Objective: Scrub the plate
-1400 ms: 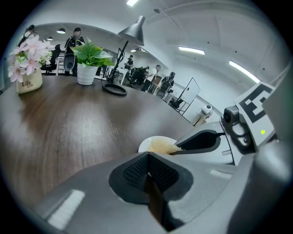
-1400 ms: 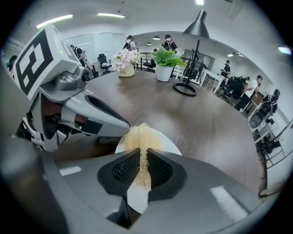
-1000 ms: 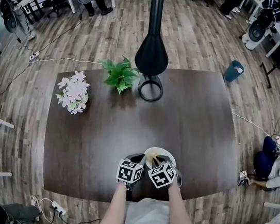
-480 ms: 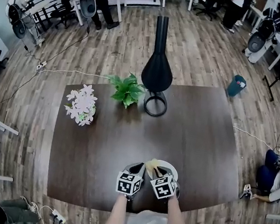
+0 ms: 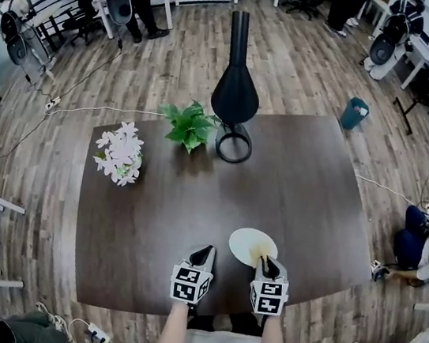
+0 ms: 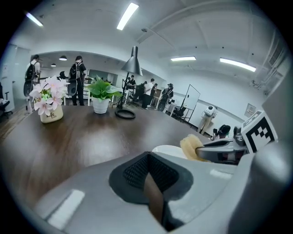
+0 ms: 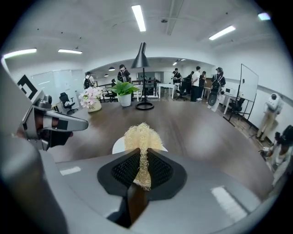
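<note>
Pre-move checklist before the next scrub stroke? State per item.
1. Scrubber gripped in right tool: ok, jaws shut on it.
2. Plate flat on table, just ahead of right tool: ok.
3. Scrubber touching plate: cannot tell; it hangs over the near rim.
4. Left tool steadying plate: not ok; shut, empty, apart from the plate on its left.
5. Space round plate: ok; flowers, plant and lamp stand at the far side.
</note>
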### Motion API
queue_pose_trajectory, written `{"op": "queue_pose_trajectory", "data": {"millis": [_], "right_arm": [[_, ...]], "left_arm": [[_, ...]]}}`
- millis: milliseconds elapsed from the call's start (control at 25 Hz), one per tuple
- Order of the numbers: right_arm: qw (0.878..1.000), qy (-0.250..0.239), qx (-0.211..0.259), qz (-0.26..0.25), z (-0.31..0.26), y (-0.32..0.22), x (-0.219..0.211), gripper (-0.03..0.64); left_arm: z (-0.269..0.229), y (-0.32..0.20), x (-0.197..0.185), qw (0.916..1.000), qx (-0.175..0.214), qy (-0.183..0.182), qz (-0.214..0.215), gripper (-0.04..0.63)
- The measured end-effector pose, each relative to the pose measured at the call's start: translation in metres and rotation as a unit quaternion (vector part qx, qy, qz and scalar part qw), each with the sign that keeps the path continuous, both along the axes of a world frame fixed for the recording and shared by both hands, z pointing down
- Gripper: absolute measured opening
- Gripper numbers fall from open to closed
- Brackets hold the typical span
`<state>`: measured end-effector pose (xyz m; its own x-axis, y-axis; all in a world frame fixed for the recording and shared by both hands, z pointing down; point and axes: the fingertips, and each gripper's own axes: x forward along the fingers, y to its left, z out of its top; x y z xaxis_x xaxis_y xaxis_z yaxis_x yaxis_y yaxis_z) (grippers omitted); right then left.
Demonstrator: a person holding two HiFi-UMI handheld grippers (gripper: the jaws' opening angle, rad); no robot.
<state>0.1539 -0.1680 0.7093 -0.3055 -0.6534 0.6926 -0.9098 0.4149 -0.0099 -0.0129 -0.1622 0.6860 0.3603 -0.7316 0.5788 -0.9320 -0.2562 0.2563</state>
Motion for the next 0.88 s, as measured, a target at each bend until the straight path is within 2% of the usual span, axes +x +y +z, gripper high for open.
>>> {"op": "queue_pose_trajectory", "data": {"millis": [120, 280, 400, 480, 680, 880], "right_arm": [[0.999, 0.048, -0.011, -0.008, 0.003, 0.032, 0.022, 0.067], [1.000, 0.007, -0.017, 0.005, 0.004, 0.042, 0.032, 0.067], [1.000, 0.013, -0.011, -0.018, -0.001, 0.042, 0.036, 0.067], [0.999, 0.006, -0.011, -0.030, -0.007, 0.045, 0.042, 0.067], [0.999, -0.029, -0.008, -0.034, -0.017, 0.056, 0.072, 0.067], [0.996, -0.044, 0.003, -0.072, -0.023, 0.070, 0.086, 0.067]], "left_arm": [[0.000, 0.017, 0.008, 0.9993, -0.003, -0.028, 0.025, 0.000], [-0.009, 0.032, 0.030, 0.9983, 0.004, -0.042, 0.040, 0.000], [-0.015, 0.041, 0.046, 0.9981, 0.003, -0.045, 0.042, 0.000], [-0.020, 0.051, 0.056, 0.9986, 0.002, -0.043, 0.029, 0.000], [-0.023, 0.066, 0.083, 0.9976, -0.002, -0.058, -0.038, 0.000], [-0.022, 0.075, 0.123, 0.9954, -0.008, -0.056, -0.077, 0.000]]}}
